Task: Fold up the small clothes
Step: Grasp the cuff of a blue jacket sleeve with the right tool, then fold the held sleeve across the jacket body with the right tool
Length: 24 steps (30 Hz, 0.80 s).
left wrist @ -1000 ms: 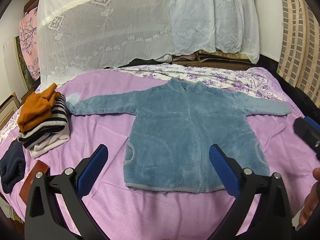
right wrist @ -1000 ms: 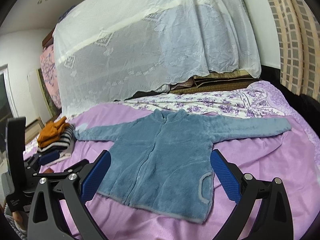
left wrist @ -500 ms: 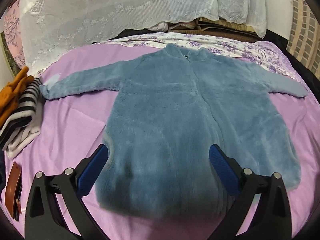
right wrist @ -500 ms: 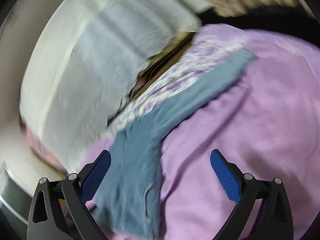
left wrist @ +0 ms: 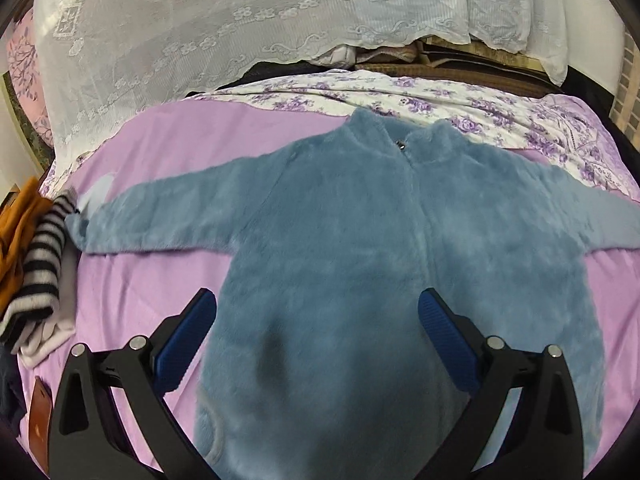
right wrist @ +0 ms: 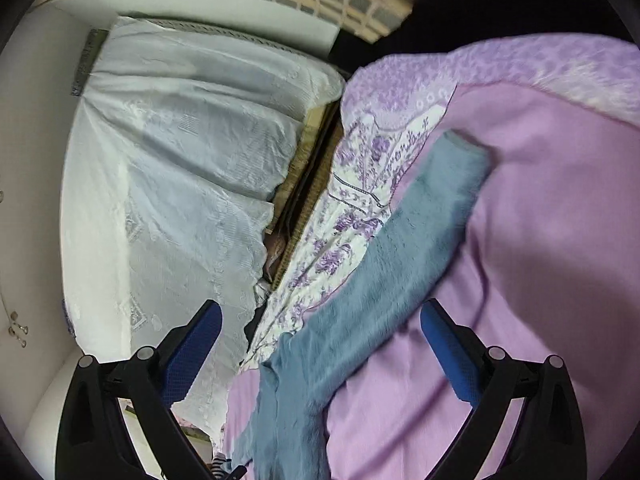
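Home bedroom: bed (left wrist: 160,152), lace-covered bedding stack (left wrist: 240,20).

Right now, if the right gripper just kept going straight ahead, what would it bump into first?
Most likely the fuzzy blue jacket's sleeve. It runs right between the open right gripper fingers, lying on the purple bedspread. How near is hard to judge.

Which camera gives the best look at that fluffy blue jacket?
The left wrist view: the blue jacket lies spread flat, collar, body and both sleeves visible. The right wrist view shows only one sleeve and part of the shoulder, blurred.
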Each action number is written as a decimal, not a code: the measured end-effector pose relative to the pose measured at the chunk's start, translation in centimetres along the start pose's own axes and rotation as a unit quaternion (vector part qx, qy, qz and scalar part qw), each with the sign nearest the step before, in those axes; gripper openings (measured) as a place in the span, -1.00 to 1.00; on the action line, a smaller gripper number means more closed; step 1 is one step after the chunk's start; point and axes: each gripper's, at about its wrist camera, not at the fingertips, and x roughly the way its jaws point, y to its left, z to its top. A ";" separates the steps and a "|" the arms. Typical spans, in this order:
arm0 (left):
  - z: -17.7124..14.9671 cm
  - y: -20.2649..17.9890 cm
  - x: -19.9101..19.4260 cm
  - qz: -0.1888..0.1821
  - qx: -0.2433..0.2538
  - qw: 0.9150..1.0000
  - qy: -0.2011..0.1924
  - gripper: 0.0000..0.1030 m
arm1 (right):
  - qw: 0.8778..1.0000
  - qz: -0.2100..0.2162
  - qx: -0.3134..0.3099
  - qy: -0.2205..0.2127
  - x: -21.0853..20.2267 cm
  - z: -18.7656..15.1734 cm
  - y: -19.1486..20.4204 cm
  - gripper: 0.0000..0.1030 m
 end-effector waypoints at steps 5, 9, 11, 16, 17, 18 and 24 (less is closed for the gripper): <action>1.9 -4.3 0.6 -0.010 0.032 0.999 -0.003 0.91 | 0.999 -0.046 0.013 0.017 3.3 0.3 -1.7 0.93; 3.6 -9.2 1.2 -0.026 0.055 0.998 -0.010 0.91 | 0.996 -0.083 -0.015 -0.002 4.9 2.0 -2.1 0.93; 4.2 -12.0 2.0 -0.040 0.063 0.997 -0.007 0.91 | 0.994 -0.103 -0.036 -0.012 5.7 2.7 -2.2 0.92; 4.1 -16.9 4.6 -0.056 0.081 0.995 0.003 0.91 | 0.983 -0.148 -0.106 -0.018 7.4 3.0 -2.7 0.93; 3.9 -17.5 5.3 -0.054 0.087 0.995 0.005 0.91 | 0.982 -0.151 -0.115 -0.016 7.6 2.9 -2.7 0.93; 3.5 -17.9 6.1 -0.052 0.091 0.994 0.012 0.91 | 0.980 -0.156 -0.126 -0.012 7.7 2.6 -2.6 0.93; 3.0 -16.1 8.7 -0.111 0.042 0.992 0.054 0.92 | 0.980 -0.152 -0.125 -0.010 7.5 2.5 -2.7 0.93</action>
